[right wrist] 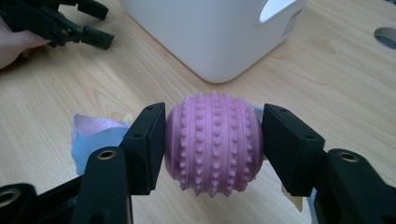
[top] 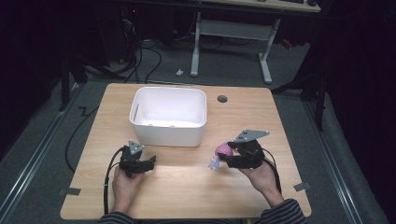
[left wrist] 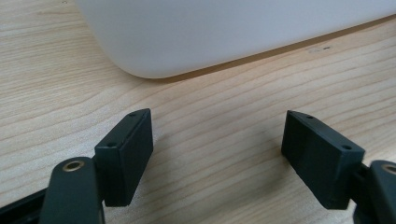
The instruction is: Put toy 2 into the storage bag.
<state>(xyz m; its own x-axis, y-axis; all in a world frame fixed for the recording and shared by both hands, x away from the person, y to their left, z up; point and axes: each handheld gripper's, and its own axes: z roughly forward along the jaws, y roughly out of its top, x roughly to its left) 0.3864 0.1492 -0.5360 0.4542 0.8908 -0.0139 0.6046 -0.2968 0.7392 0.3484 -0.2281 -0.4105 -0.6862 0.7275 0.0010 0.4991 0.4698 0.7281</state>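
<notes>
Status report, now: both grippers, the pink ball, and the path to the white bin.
Right gripper shut on pink studded ball. Left gripper open, holding nothing, by the white bin. Pastel toy beneath ball; nothing between ball and bin.

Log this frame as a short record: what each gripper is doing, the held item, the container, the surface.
left gripper: open, nothing between its jaws, low over the table
right gripper: shut on the pink studded ball
under the ball: pastel blue and pink item, kind unclear
container: white plastic bin, looks empty
surface: wooden table
</notes>
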